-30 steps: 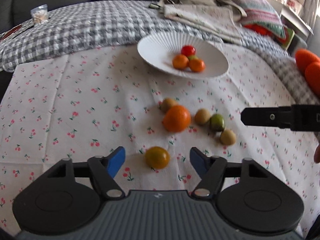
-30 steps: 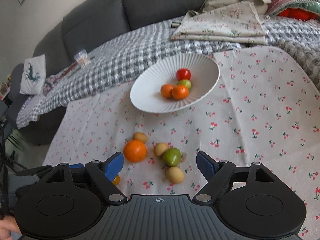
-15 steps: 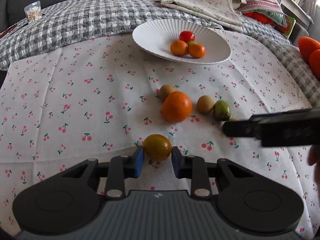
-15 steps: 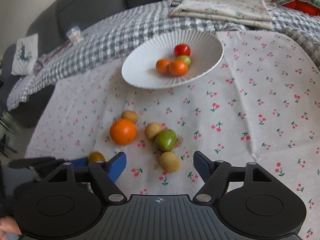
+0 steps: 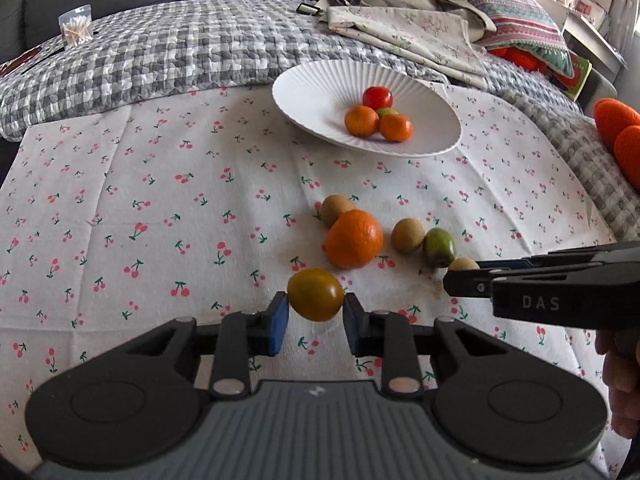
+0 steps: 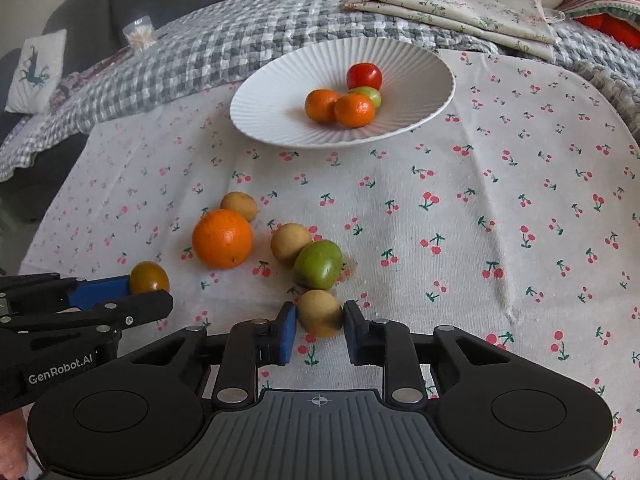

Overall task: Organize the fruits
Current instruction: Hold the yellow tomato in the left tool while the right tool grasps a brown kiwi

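My left gripper [image 5: 315, 314] is shut on a yellow-green tomato [image 5: 316, 295], held just above the cherry-print cloth; it also shows in the right wrist view [image 6: 149, 277]. My right gripper [image 6: 320, 330] is shut on a small tan fruit [image 6: 320, 313] at the near end of the loose group. A big orange [image 6: 222, 238], two more tan fruits [image 6: 290, 243] [image 6: 239, 205] and a green fruit [image 6: 318, 264] lie on the cloth. The white ribbed plate [image 6: 276, 92] behind holds two small oranges, a red tomato and a green fruit.
A grey checked quilt [image 5: 168, 52] lies behind the cloth, with folded beige fabric [image 5: 404, 28] and a striped pillow at the back right. A small bag of toothpicks [image 5: 76, 30] sits far left. Orange objects [image 5: 618, 132] are at the right edge.
My left gripper has closed on the yellow-green tomato and lifted it slightly. My right gripper has moved down onto the nearest tan fruit and closed on it.
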`<state>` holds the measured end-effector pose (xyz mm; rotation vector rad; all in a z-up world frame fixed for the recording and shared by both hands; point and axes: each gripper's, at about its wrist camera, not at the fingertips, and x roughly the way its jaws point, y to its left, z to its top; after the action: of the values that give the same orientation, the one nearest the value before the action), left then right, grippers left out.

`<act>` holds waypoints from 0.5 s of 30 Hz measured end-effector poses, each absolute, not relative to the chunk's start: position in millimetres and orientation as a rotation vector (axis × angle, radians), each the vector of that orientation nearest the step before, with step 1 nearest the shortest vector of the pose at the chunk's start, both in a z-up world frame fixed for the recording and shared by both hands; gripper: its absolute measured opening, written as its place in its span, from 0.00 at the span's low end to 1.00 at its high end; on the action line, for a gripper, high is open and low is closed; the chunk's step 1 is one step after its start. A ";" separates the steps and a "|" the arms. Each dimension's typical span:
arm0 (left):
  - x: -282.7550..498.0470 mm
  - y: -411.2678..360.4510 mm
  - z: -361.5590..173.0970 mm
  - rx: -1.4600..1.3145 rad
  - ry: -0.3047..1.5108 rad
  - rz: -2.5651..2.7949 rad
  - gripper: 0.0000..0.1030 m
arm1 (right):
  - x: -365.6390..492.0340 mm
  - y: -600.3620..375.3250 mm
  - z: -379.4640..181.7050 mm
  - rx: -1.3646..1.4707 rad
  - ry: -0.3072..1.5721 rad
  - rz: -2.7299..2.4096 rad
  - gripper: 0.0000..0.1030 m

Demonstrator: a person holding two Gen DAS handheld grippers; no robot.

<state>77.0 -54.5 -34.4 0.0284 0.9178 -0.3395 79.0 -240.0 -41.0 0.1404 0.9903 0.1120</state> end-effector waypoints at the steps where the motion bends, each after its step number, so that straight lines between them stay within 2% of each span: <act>1: 77.4 -54.1 -33.9 0.026 0.917 -0.340 0.27 | 78.8 -240.7 -39.3 0.147 0.987 0.113 0.24; 15: 82.2 -45.6 -17.5 -0.036 0.874 -0.337 0.27 | 74.0 -258.8 -18.7 0.232 0.938 0.109 0.23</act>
<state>82.2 -45.6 -17.5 -0.0358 0.8740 -0.3373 74.0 -258.8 -18.7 0.2318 0.9383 0.1086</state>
